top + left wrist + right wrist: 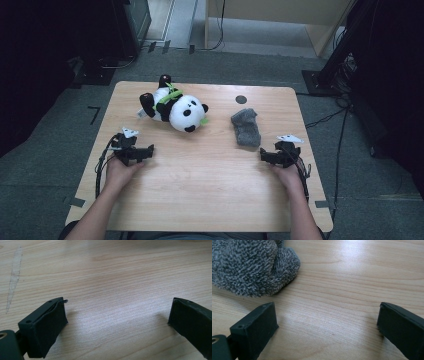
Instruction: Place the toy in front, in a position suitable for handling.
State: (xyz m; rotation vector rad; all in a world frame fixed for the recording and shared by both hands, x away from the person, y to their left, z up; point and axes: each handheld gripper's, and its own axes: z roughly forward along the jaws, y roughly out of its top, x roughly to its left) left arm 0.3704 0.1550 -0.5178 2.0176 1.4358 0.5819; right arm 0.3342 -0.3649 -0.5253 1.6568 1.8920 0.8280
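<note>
Grey, nubbly cloth (246, 127), bunched on the wooden table (210, 170), right of centre, just beyond the right gripper (263, 155); close past its jaws in the right gripper view (254, 267), not between them. Both sets of jaws spread wide, gripping nothing, resting low on bare wood; left gripper (148, 150) well apart from the cloth. Panda plush (175, 108) farther back. Looks like the approach stage. Next: a short reach forward with the right, then closing on a fold.
</note>
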